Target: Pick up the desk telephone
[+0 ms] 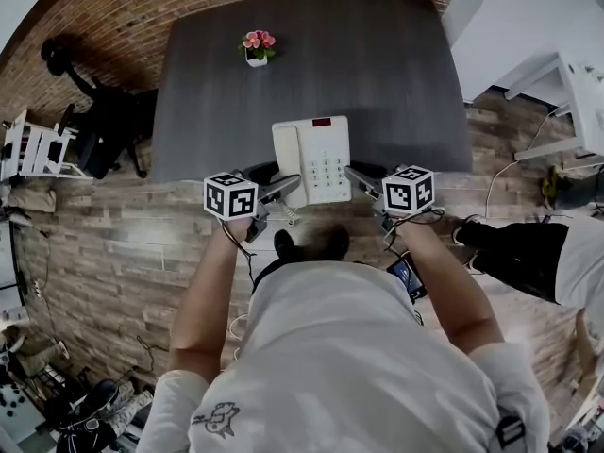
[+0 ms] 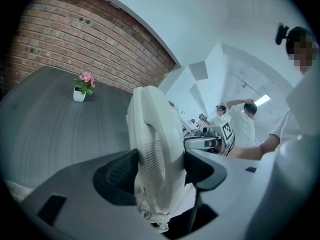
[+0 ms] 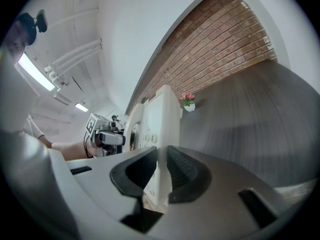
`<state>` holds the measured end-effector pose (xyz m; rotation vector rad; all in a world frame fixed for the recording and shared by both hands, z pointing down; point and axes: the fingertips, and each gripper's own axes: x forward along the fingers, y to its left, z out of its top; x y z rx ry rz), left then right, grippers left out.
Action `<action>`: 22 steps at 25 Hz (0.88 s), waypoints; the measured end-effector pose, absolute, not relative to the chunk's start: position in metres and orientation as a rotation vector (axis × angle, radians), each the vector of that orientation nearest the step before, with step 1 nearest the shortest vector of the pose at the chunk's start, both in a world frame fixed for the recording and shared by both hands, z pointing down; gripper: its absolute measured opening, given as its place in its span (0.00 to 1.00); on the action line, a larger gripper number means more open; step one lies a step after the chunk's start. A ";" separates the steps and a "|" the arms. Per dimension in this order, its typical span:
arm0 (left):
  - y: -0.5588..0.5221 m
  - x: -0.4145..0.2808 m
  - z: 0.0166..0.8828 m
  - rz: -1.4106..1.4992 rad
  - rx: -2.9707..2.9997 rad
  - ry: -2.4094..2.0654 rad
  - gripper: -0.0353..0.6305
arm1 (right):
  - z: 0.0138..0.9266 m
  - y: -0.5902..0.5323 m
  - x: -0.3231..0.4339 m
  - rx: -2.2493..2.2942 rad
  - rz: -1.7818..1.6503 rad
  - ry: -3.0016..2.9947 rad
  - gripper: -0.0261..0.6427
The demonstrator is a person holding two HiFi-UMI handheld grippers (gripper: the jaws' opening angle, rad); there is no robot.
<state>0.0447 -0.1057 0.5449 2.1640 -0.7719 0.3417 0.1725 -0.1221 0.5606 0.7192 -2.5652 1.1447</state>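
The white desk telephone [image 1: 316, 159], with a keypad and its handset on the left side, is held between both grippers at the near edge of the dark table [image 1: 387, 74] and juts out past that edge. My left gripper [image 1: 283, 189] is shut on the handset side [image 2: 152, 149], and the coiled cord [image 2: 152, 219] hangs below the jaws. My right gripper [image 1: 363, 179] is shut on the phone's thin right edge [image 3: 160, 129]. From each gripper view the other gripper shows across the phone: the right gripper [image 2: 210, 141] and the left gripper [image 3: 107, 138].
A small white pot of pink flowers [image 1: 257, 47] stands at the table's far side. A black office chair [image 1: 99, 121] and a white rack [image 1: 33, 149] are at the left, white furniture [image 1: 571, 92] and a person's leg [image 1: 528, 248] at the right. A brick wall lies behind.
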 end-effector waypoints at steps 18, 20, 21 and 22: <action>-0.067 0.006 0.531 0.318 2.194 -0.706 0.51 | 0.543 -0.076 0.135 0.813 1.145 -2.557 0.14; -0.049 -0.012 0.530 0.314 2.204 -0.697 0.51 | 0.541 -0.057 0.118 0.826 1.136 -2.562 0.14; -0.042 -0.019 0.529 0.315 2.208 -0.692 0.51 | 0.540 -0.049 0.111 0.834 1.134 -2.563 0.14; -0.037 -0.024 0.528 0.319 2.214 -0.686 0.51 | 0.539 -0.042 0.106 0.841 1.133 -2.563 0.14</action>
